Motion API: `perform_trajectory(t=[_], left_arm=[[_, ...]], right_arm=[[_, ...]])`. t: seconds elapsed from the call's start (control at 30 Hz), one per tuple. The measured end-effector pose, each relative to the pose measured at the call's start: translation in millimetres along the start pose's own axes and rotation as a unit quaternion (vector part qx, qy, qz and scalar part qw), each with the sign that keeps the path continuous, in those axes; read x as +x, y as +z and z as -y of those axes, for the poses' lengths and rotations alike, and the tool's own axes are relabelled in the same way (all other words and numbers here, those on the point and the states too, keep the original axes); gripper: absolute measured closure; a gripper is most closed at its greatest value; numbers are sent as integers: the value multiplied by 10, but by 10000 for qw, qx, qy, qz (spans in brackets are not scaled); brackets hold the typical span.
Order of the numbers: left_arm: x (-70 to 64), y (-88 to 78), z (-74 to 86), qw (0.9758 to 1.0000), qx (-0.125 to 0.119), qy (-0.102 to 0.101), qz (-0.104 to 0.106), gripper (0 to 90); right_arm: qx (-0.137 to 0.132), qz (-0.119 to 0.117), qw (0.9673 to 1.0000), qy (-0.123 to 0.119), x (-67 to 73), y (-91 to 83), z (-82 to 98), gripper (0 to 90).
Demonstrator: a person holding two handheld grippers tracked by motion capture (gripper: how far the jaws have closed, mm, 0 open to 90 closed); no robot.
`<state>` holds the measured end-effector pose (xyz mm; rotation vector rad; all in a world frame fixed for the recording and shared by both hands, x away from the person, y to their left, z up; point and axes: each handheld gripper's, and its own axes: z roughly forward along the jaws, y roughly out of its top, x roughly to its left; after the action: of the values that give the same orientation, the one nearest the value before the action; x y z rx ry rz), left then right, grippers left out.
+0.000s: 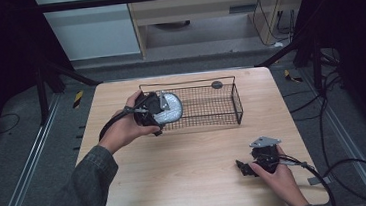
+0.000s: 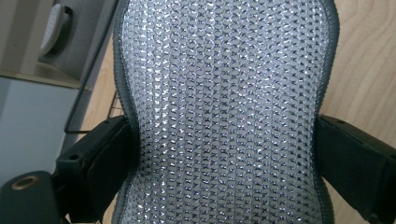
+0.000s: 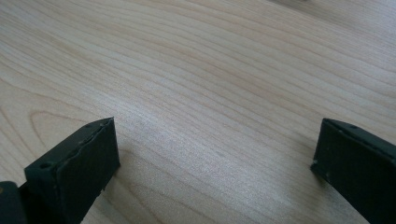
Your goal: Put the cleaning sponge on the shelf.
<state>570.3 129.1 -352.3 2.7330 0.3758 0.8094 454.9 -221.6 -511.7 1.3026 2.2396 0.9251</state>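
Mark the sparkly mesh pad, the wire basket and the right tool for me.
sparkly mesh pad point(image 2: 224, 112), left gripper view, middle of its glittering face.
wire basket point(image 1: 237, 98), high view, its right end wall.
right tool point(image 1: 243, 168), high view, between its jaw tips.

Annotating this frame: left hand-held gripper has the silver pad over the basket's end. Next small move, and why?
Probably lower it into the wire basket and open. The left hand-held gripper pinches the silver mesh pad above the basket's left end; the right hand-held gripper rests open and empty.

Left gripper point(image 1: 157, 111) and right gripper point(image 1: 256, 164) were black, cabled; the right bore a grey plate; sleeve point(image 1: 80, 189) apparently grey-green.
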Motion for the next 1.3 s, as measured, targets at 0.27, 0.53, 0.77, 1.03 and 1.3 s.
perform_trajectory(t=[0.27,0.53,0.77,1.03,1.3], left_arm=[[80,61,-68,9999,14,40,-111,69],[172,71,-123,9996,-90,63,-277,70],[230,72,-152,9989,-111,159,-423,70],[264,145,-150,9989,-76,158,-435,70],[296,185,-180,9985,-104,220,-486,71]], right_arm=[[-4,-3,10000,1,0,0,1,4],[-6,-2,10000,-2,0,0,2,4],[-20,6,10000,7,2,2,3,4],[-27,11,10000,10,4,1,5,4],[-24,15,10000,13,4,0,5,4]])
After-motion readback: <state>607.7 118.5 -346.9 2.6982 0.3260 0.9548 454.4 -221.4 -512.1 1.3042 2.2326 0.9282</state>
